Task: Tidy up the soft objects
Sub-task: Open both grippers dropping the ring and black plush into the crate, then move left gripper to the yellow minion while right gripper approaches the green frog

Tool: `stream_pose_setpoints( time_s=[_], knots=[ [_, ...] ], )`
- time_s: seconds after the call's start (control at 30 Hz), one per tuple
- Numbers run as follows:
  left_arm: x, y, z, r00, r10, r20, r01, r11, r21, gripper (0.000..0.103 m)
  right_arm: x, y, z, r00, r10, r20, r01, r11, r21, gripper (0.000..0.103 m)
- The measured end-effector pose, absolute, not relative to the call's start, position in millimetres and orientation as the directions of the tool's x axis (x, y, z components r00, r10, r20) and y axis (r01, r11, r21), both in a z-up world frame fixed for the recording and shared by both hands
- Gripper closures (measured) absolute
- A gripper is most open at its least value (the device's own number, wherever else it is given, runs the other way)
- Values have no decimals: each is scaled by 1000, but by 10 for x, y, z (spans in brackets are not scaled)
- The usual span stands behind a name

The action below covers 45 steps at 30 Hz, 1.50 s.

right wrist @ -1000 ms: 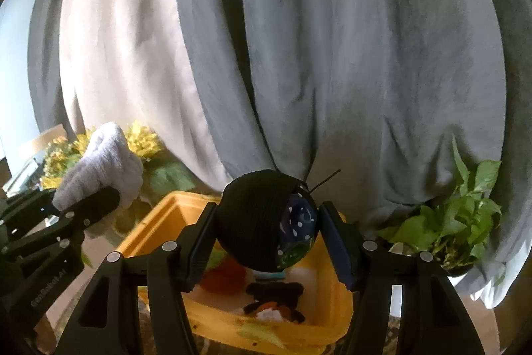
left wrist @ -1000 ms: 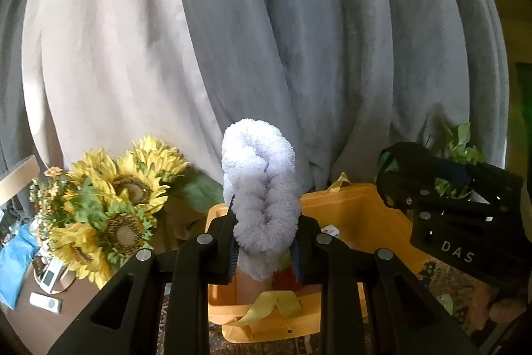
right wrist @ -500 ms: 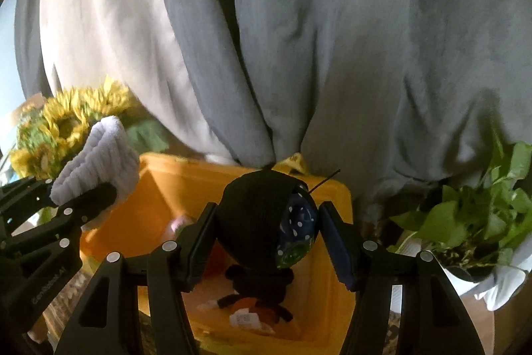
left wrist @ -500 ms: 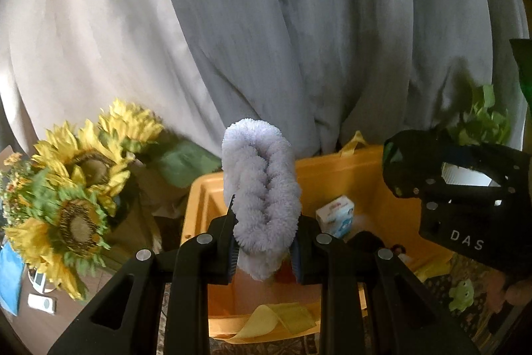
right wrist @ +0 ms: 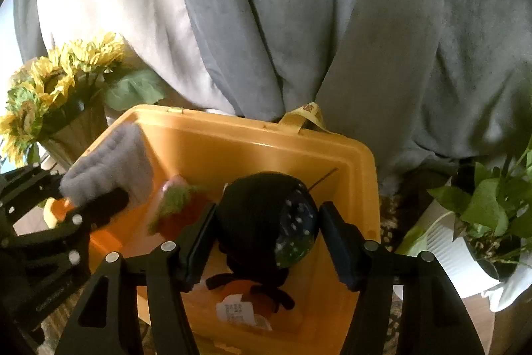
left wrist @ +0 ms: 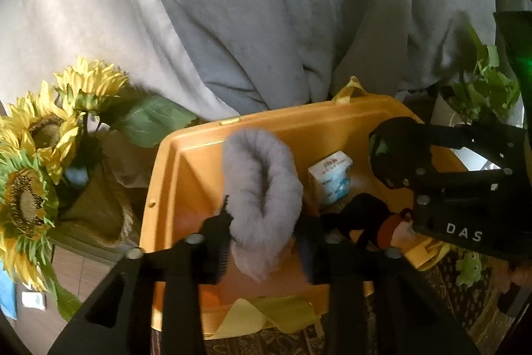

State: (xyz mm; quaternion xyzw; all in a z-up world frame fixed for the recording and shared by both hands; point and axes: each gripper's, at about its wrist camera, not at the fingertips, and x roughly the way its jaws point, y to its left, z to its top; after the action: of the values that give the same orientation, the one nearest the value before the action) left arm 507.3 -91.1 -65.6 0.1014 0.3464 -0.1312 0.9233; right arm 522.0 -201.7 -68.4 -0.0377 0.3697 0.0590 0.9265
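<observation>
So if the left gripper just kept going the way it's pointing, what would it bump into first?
Probably the far inside wall of the orange bin. The left gripper, shut on a fluffy grey sock, aims into the bin; depth is hard to judge.

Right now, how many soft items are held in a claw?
2. A fluffy grey bundle is in the left claw; a black ball-shaped toy is in the right claw. Both hang over the orange bin.
</observation>
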Motion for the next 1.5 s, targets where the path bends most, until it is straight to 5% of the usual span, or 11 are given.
stream_pose_setpoints(
  time_s=[0.1,0.5,1.37,1.5],
  knots=[
    [5045,-920,-649,739,-160,-655,304,946,112,44,5185,-2013,-662,741,67,-668,-131,990,-45,34],
    [4696,-921,-407,802,-153,-577,274,953,128,31,4830,-2158,-370,807,16,-590,-41,999,-28,33],
    [3573,-922,-268,893,-52,-447,113,987,112,20,3607,-2501,-194,868,-131,-480,164,986,27,33],
    [3438,-964,-403,888,-49,-457,99,991,86,19,3440,-2566,-260,866,-186,-465,217,976,12,24]
  ],
)
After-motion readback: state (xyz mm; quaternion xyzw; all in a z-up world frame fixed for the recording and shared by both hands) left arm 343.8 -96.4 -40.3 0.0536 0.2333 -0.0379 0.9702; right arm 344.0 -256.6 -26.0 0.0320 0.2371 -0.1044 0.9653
